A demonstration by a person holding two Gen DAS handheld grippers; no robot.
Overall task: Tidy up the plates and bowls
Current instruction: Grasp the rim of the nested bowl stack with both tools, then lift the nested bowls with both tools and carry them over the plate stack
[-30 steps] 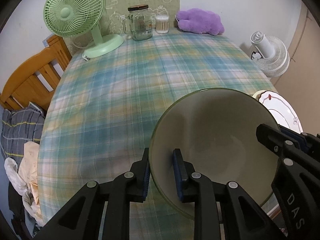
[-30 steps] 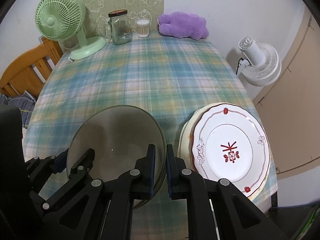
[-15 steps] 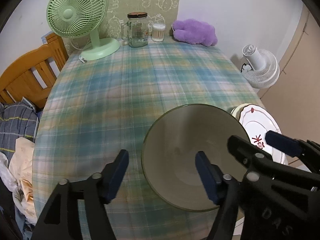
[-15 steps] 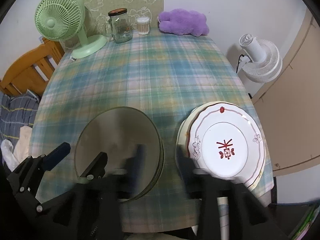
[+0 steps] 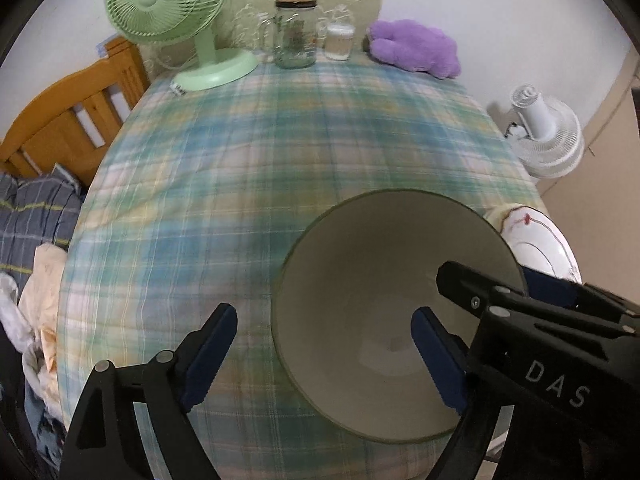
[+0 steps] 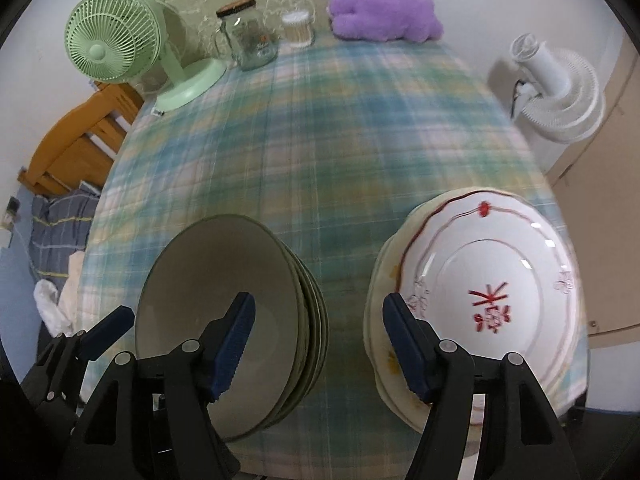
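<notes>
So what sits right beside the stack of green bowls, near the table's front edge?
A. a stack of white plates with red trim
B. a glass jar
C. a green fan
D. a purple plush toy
A: the plates sit just right of the bowls; everything else stands along the table's far edge.

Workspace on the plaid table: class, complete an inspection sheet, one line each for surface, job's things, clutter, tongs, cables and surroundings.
Surface: plaid tablecloth.
Job's things: stacked green bowls; plate stack beside them, apart.
Clutter: green fan, glass jar, cotton-swab tub, purple plush along the far edge.
Tongs: left tongs open astride the bowl rim; right tongs open; both just opened.
Cables: nothing seen.
Surroundings: wooden bed frame, white fan.
</notes>
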